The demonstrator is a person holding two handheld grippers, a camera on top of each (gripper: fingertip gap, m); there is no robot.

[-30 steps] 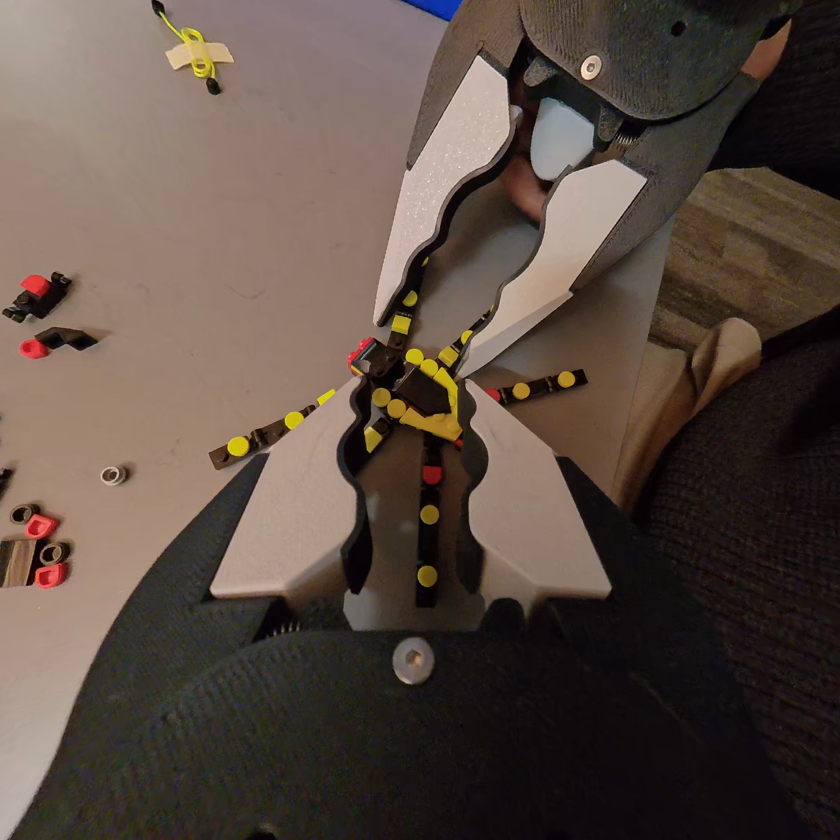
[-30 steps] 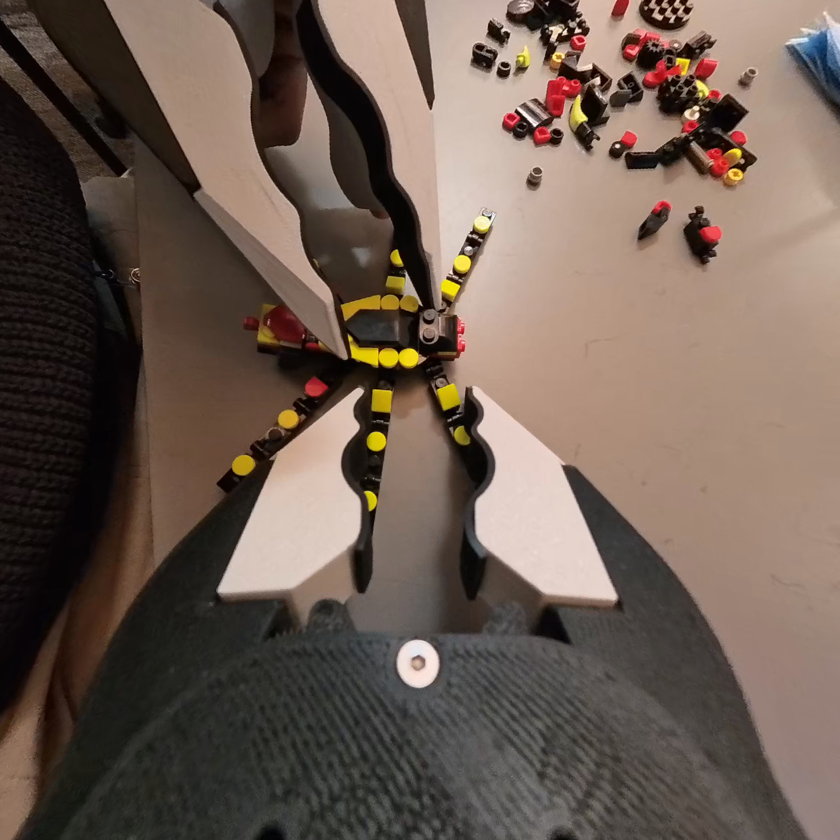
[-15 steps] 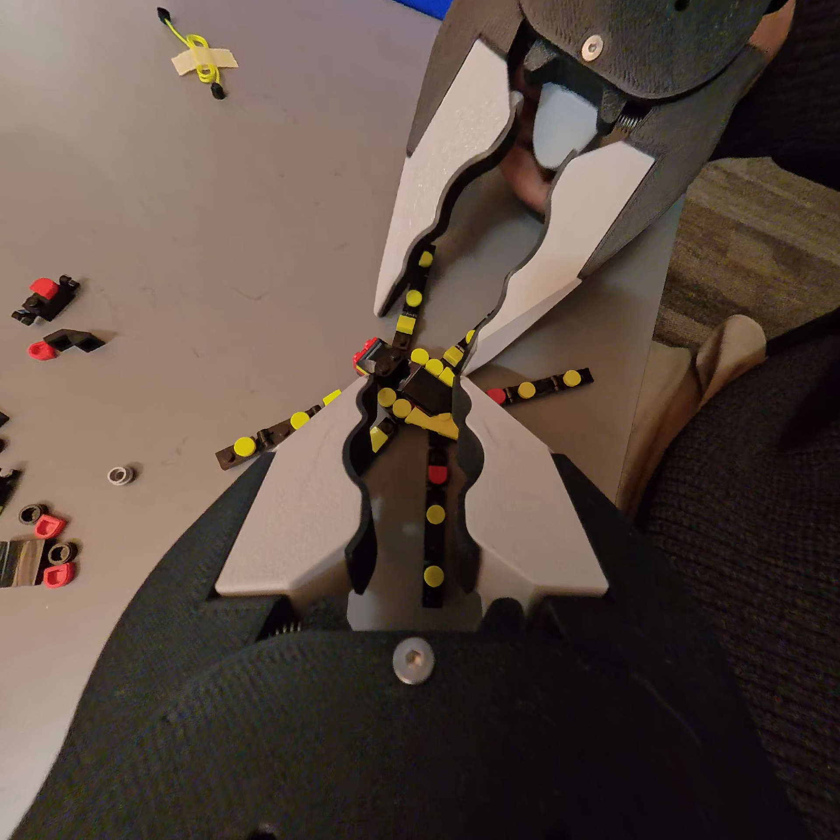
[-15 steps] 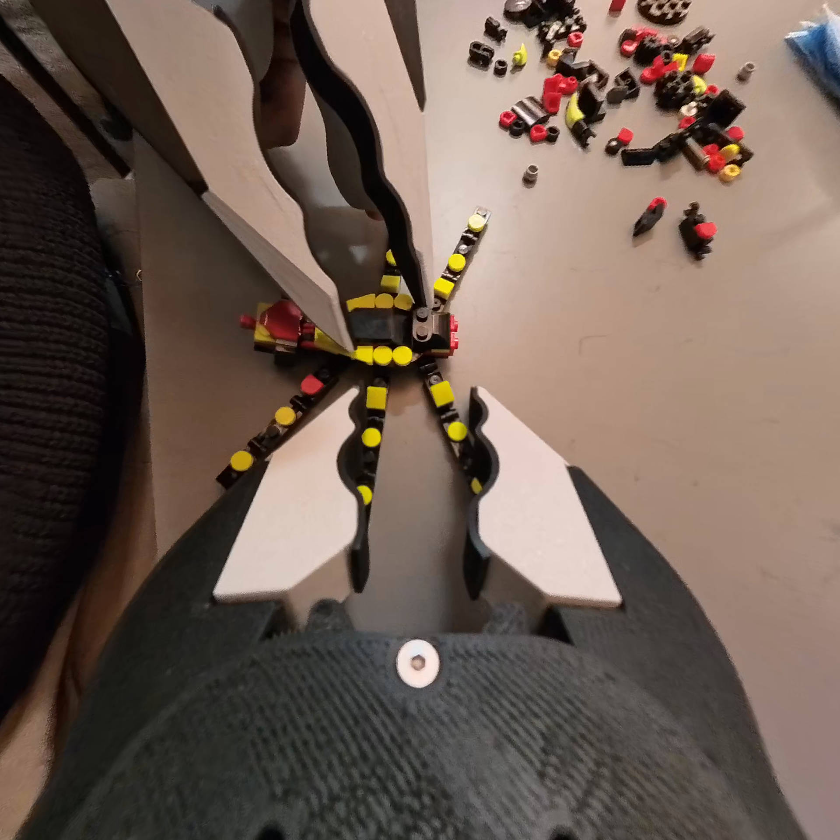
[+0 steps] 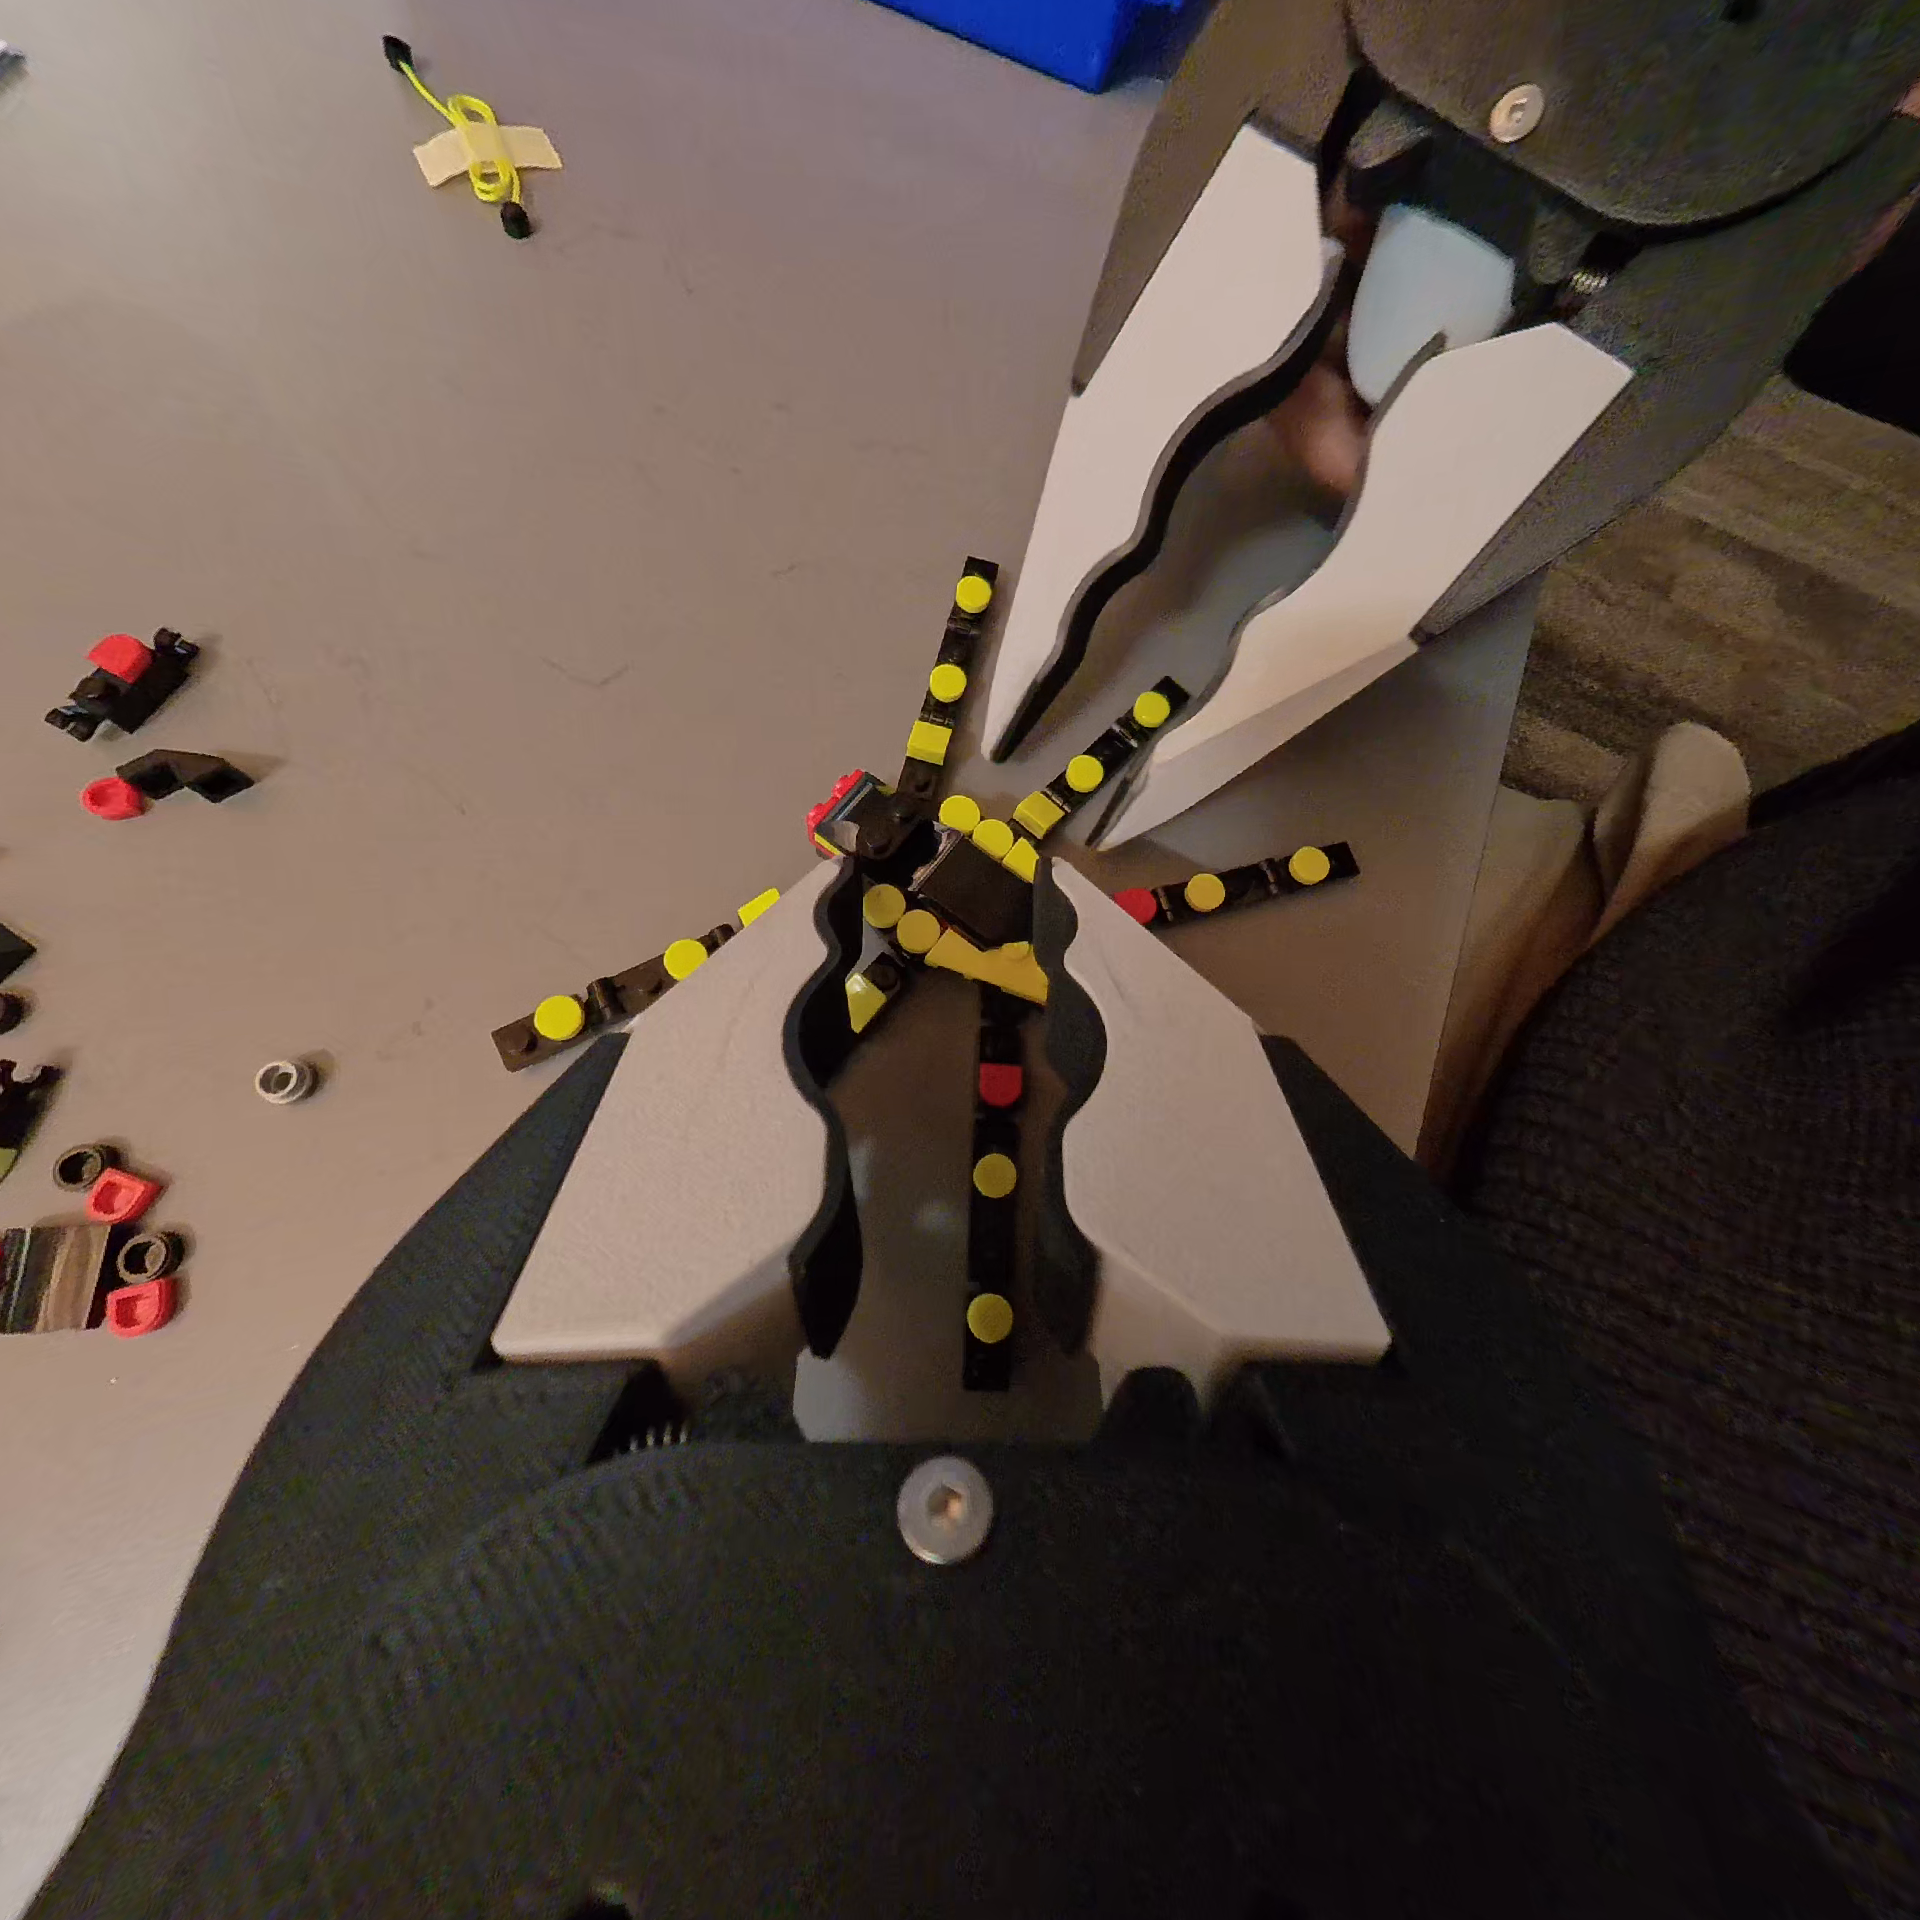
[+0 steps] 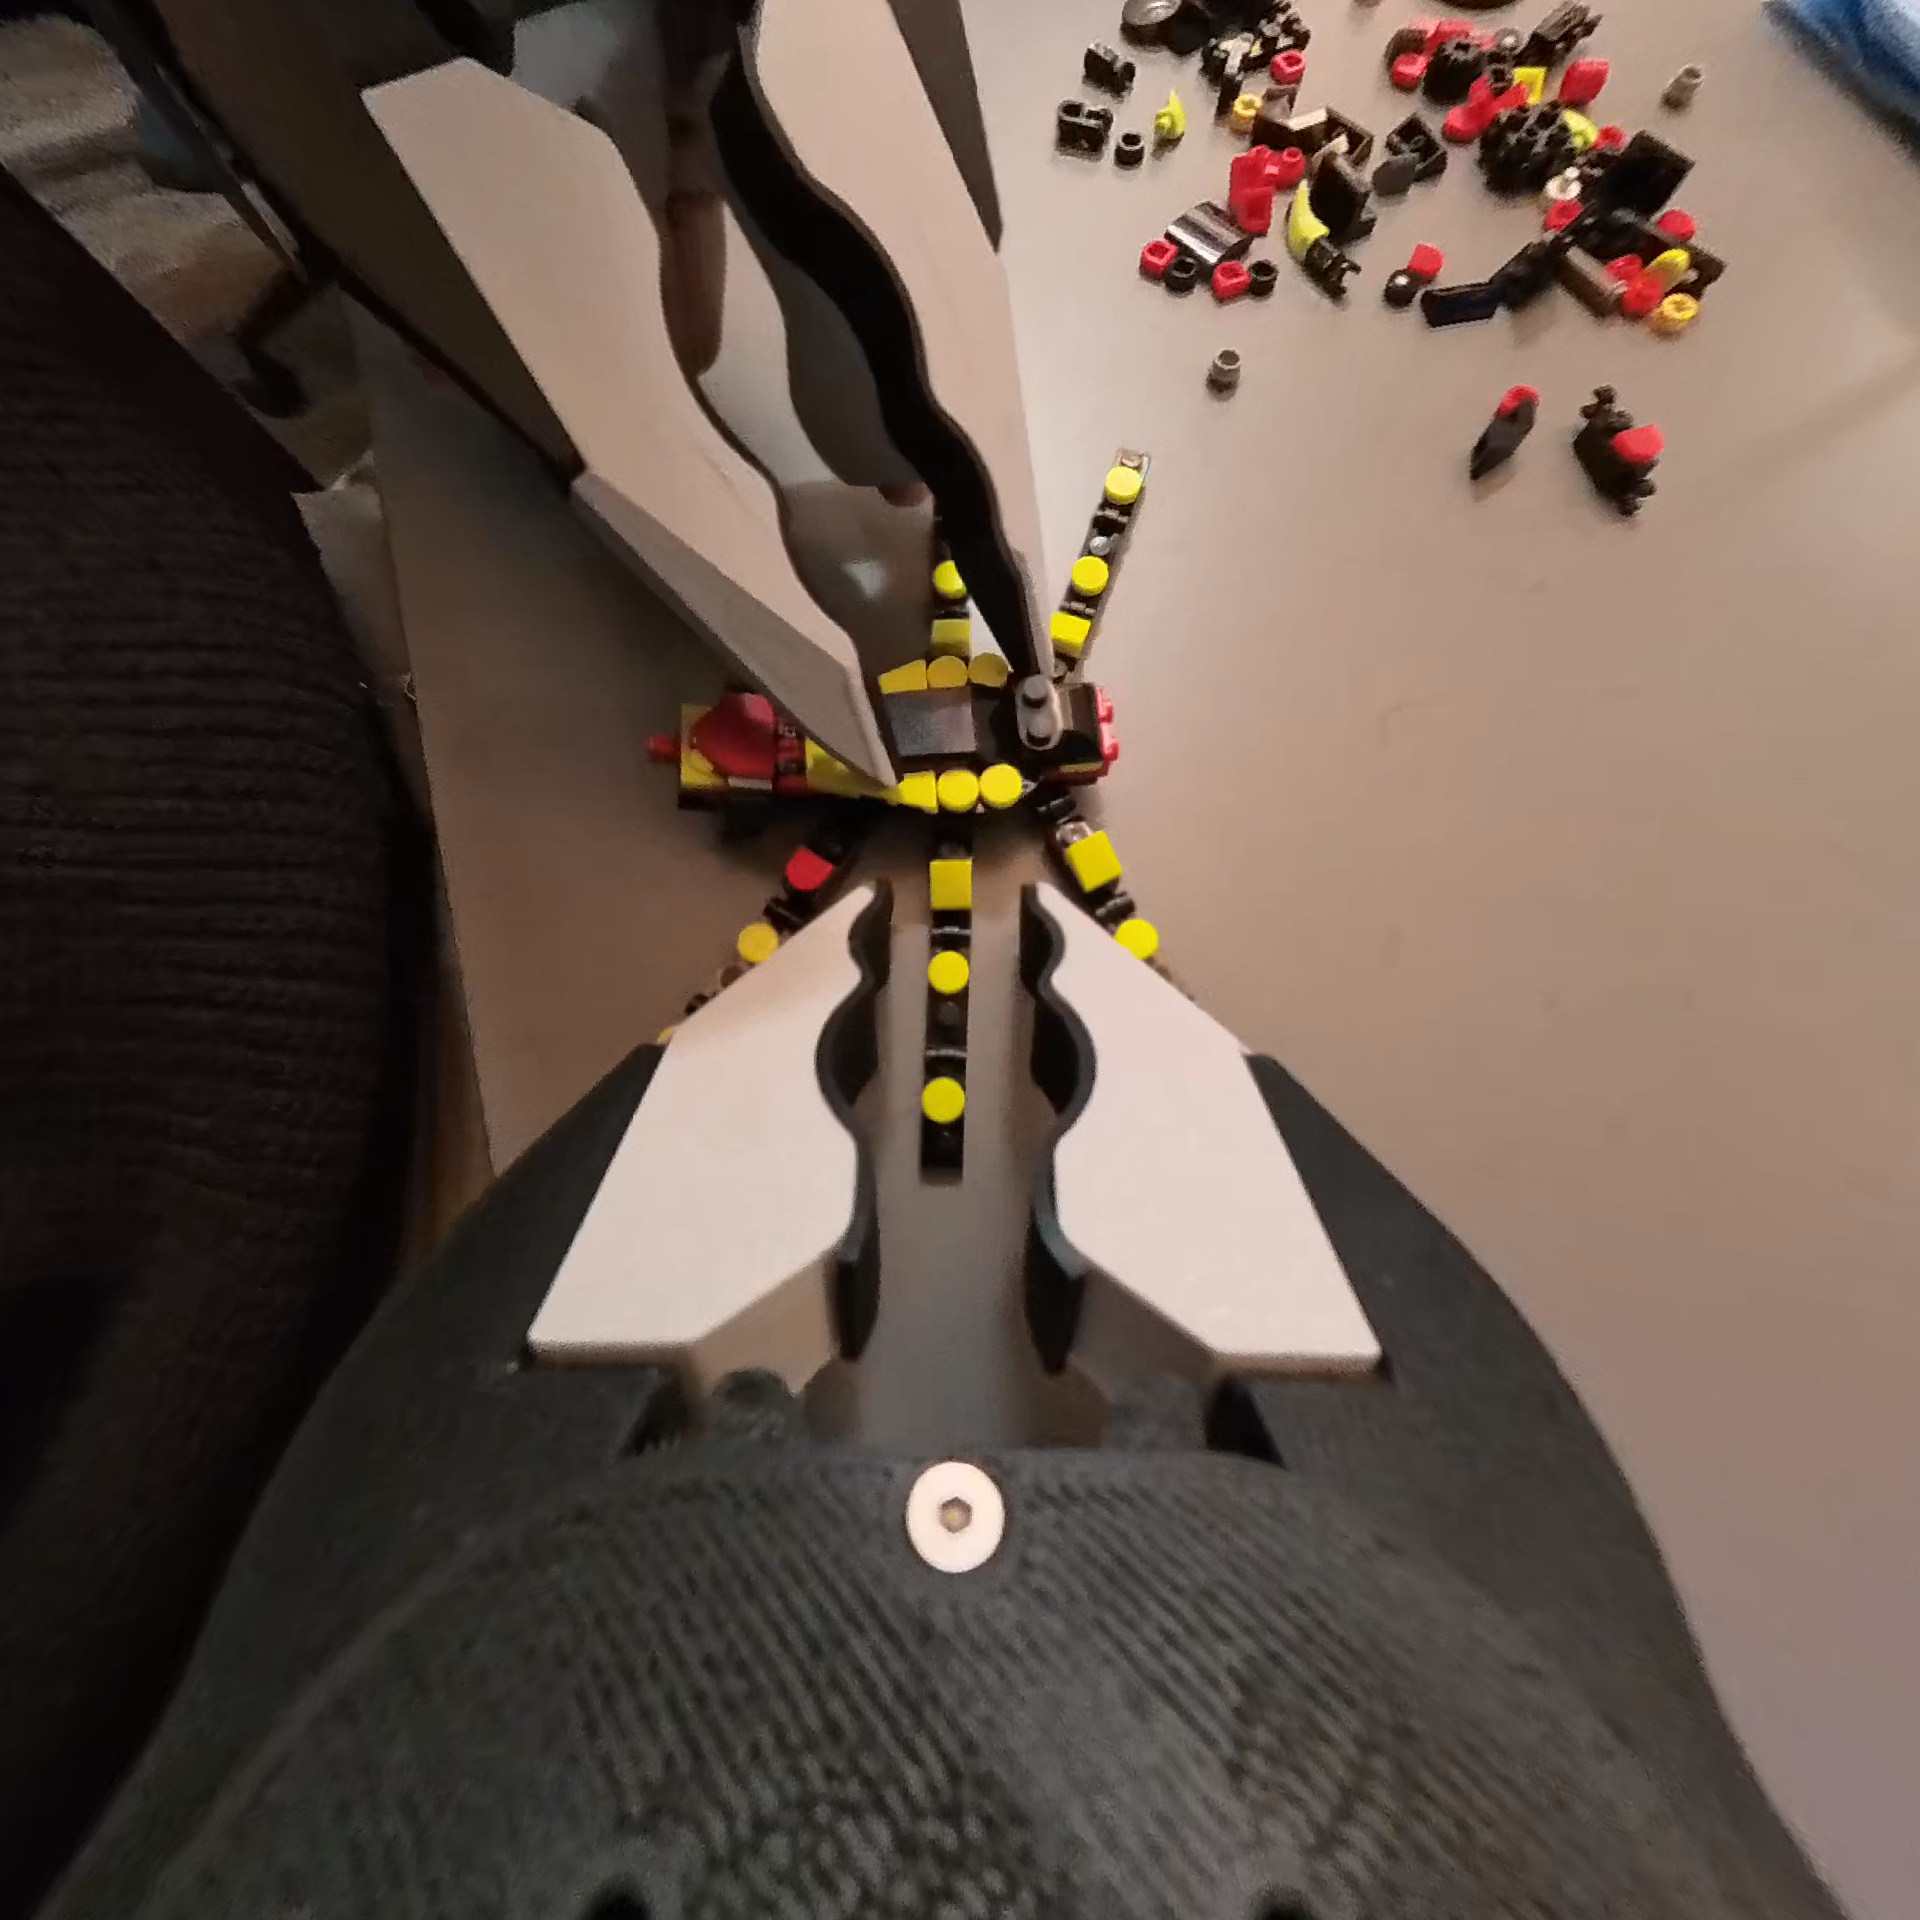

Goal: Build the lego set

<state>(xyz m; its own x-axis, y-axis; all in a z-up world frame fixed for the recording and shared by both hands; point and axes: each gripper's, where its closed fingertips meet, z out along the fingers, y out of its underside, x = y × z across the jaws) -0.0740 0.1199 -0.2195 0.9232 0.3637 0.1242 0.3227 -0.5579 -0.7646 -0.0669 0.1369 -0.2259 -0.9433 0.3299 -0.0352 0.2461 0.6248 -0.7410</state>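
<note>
— What can't you see?
— The left gripper (image 5: 940, 883) covers part of the spider's body (image 5: 971, 894), so I can't tell if its jaws squeeze it.
— And the legs?
— One leg (image 6: 948, 1029) ends under the right gripper (image 6: 956, 899).
— Anything cut off?
— The blue thing (image 5: 1049, 31) at the top edge, and some bricks (image 5: 47, 1273) at the left edge.
— The far pile (image 6: 1455, 177)?
— Blurry. The bits are too small to tell.

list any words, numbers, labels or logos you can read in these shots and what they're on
None: no words, numbers, labels or logos can be read in either view.
The lego spider, the loose pieces and the table show none.
The tape patch holding a yellow cord is blank.
The grippers, left and right, bear no marks.
</note>
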